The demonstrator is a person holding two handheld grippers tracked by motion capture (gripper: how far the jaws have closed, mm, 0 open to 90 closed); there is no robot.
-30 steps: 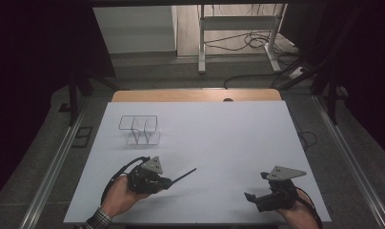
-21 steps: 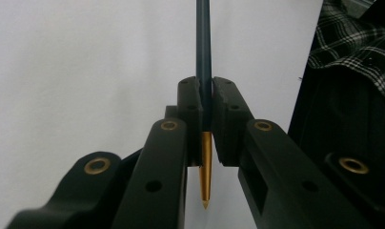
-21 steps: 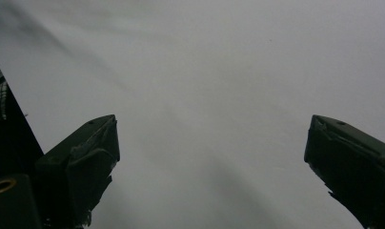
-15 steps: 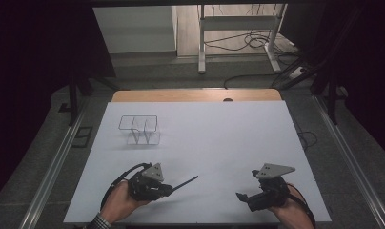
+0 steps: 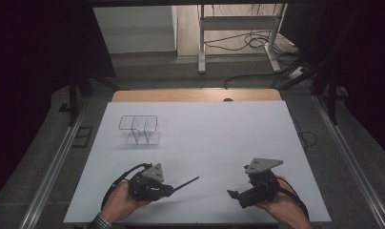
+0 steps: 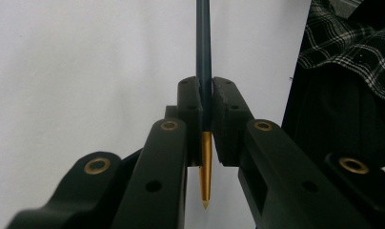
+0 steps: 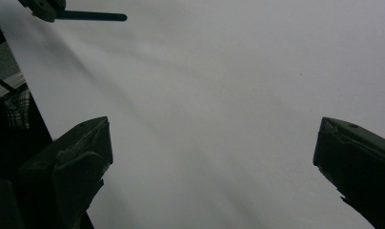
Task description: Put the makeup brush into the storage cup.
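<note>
My left gripper lies low over the white table near its front left and is shut on a dark blue pen, whose shaft sticks out to the right. In the left gripper view the pen runs away between the two pads, and its gold tip points back toward the camera. My right gripper hovers at the front right, turned to the left, jaws wide apart with nothing between them. Far off in the right gripper view the pen shows at the top left.
A clear compartmented holder with a dark rim stands at the back left of the white table top. A wooden strip edges the far side. A plaid sleeve is beside the left gripper.
My right gripper has moved left toward the table's middle and risen slightly. The left gripper with the pen has kept still.
</note>
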